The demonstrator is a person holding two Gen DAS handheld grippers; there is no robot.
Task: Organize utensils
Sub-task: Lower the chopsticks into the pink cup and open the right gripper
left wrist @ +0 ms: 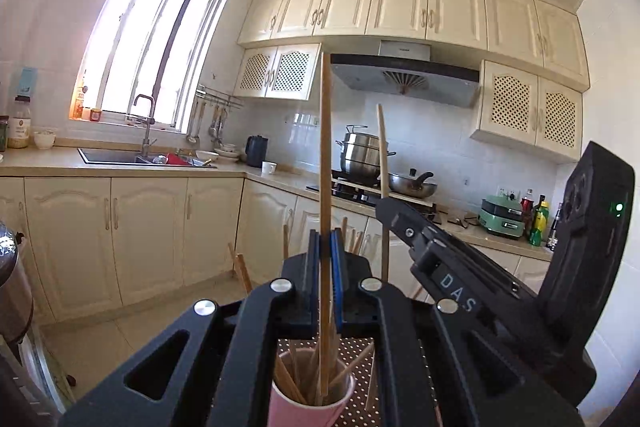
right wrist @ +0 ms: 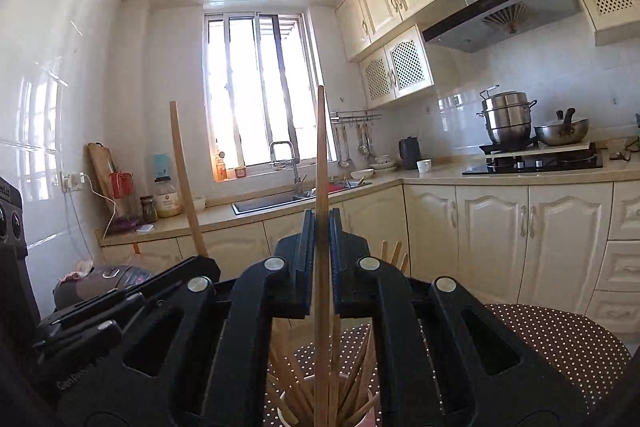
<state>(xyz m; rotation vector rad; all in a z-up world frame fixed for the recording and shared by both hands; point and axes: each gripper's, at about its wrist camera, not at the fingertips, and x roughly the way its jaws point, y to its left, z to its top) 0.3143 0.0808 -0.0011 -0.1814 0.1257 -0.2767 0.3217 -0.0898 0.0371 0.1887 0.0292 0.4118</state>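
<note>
My left gripper (left wrist: pixel 326 247) is shut on a wooden chopstick (left wrist: pixel 325 147) that stands upright, its lower end in a pink cup (left wrist: pixel 308 407) holding several other chopsticks. My right gripper (right wrist: pixel 320 227) is shut on another upright chopstick (right wrist: pixel 320 167), its lower end in the same cup (right wrist: pixel 370 415). The right gripper (left wrist: pixel 440 251) shows in the left wrist view just right of the cup with its chopstick (left wrist: pixel 383 155). The left gripper (right wrist: pixel 132 291) and its chopstick (right wrist: pixel 184 179) show at the left in the right wrist view.
The cup stands on a brown polka-dot surface (right wrist: pixel 560 339). A rice cooker (right wrist: pixel 100 279) sits low at the left. Behind are cream cabinets, a sink (right wrist: pixel 272 201), and a stove with pots (right wrist: pixel 532 155).
</note>
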